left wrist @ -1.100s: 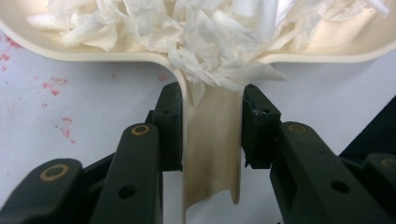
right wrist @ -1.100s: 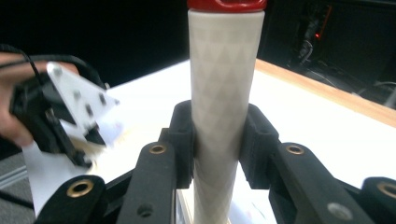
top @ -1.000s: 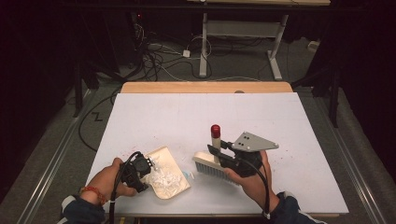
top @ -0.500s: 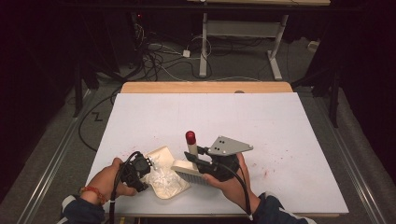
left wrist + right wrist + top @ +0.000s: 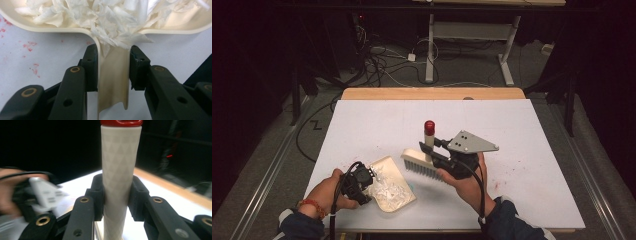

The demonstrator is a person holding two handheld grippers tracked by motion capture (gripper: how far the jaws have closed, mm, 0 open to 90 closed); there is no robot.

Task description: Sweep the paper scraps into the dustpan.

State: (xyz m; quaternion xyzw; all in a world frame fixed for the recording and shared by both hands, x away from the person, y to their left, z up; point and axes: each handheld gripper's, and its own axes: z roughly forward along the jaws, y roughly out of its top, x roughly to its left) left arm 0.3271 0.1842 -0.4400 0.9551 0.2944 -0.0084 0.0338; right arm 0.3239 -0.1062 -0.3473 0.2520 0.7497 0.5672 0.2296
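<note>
White table (image 5: 532, 150), faint red specks on surface. Cream dustpan (image 5: 394, 192) lies near front edge, left of centre, heaped with torn white paper scraps (image 5: 112, 20). Left gripper (image 5: 113, 67) clamps dustpan's flat handle. Brush (image 5: 422, 164): cream bristle head just right of dustpan, pale patterned handle upright, red cap on top. Right gripper (image 5: 117, 197) clamps brush handle.

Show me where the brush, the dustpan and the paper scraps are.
brush (image 5: 419, 164), high view, on its bristle head
dustpan (image 5: 113, 75), left gripper view, on its handle
paper scraps (image 5: 110, 17), left gripper view, middle of the pile
</note>
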